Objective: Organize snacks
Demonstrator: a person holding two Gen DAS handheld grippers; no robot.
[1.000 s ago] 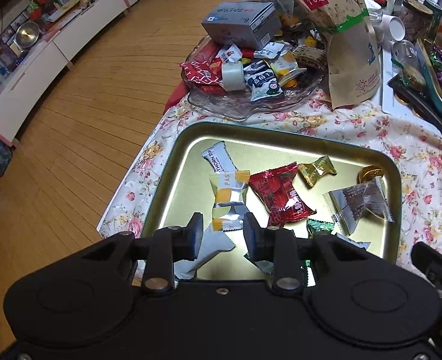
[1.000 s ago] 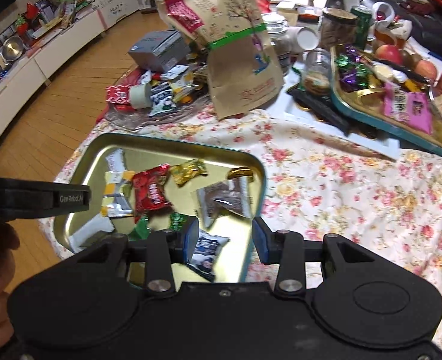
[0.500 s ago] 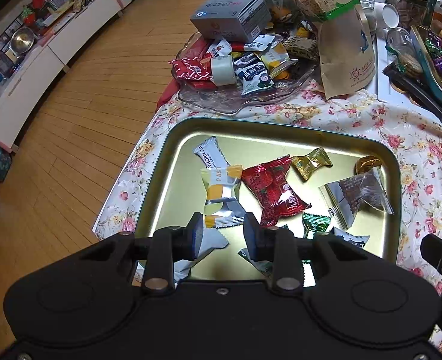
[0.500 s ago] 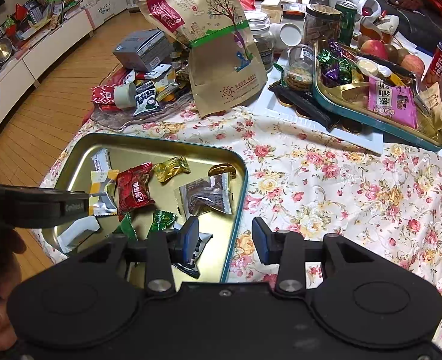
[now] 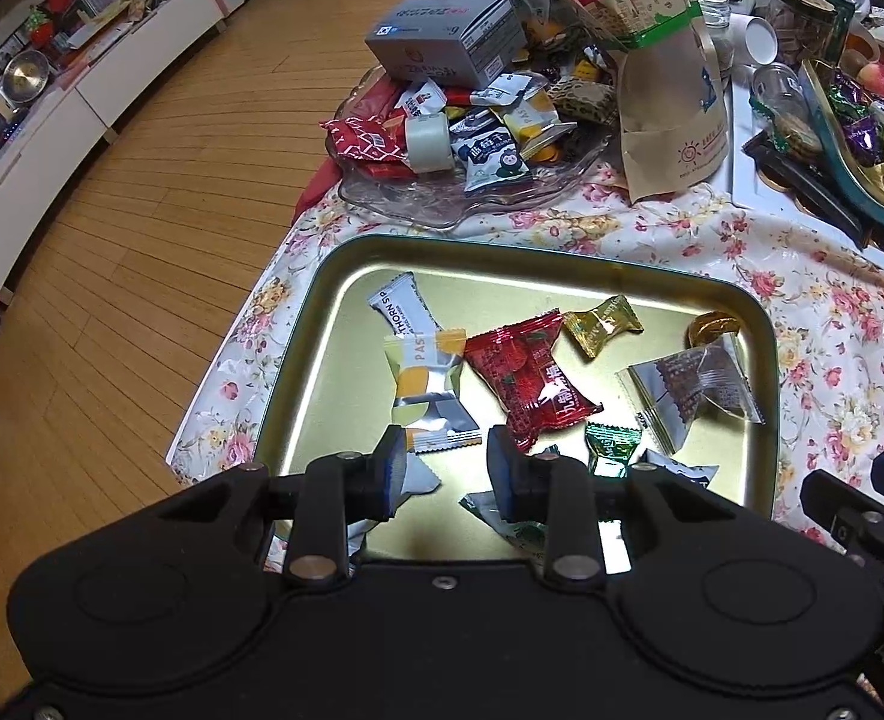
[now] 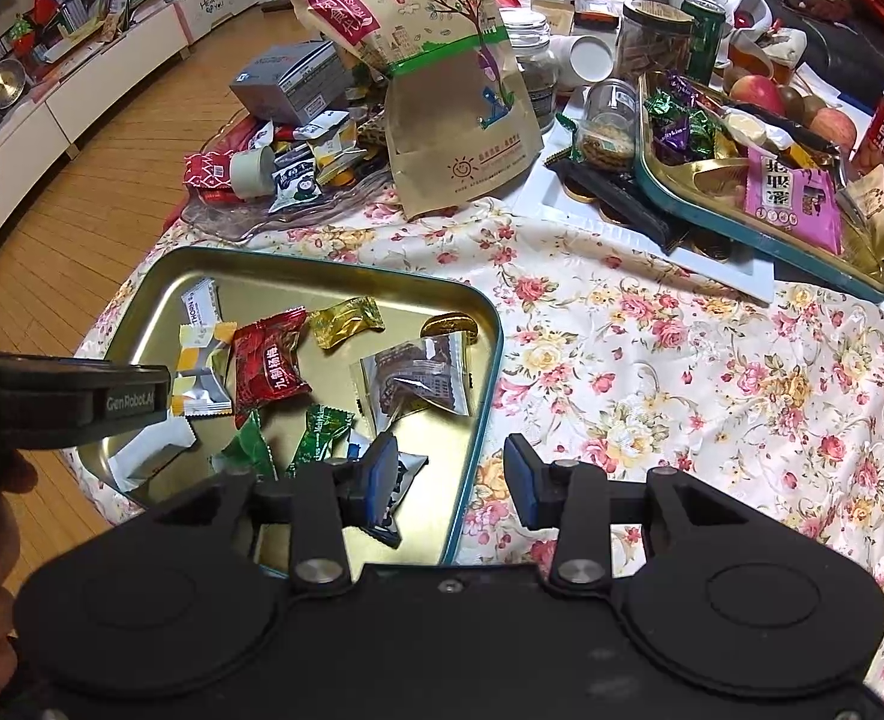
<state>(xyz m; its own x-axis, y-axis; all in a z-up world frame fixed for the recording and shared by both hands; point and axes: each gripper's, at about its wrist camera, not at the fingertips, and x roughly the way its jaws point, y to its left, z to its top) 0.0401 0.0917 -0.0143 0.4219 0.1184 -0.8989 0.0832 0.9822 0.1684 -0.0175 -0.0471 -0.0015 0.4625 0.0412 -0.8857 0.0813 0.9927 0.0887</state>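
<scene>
Evidently between picks, both the left tool [image 5: 445, 463] and right tool [image 6: 451, 476] hover part-open and empty over the gold tray [image 5: 322, 324] of wrapped snacks, so next choose one, perhaps the red candy [image 5: 526, 381] at twelve o'clock.

Floral tablecloth [image 6: 682, 360], wooden floor [image 5: 142, 210], white cabinet [image 5: 82, 108].

A home living room: wooden floor [image 5: 142, 192], low white cabinet [image 5: 40, 138], floral tablecloth [image 6: 682, 360] crowded with snacks.
</scene>
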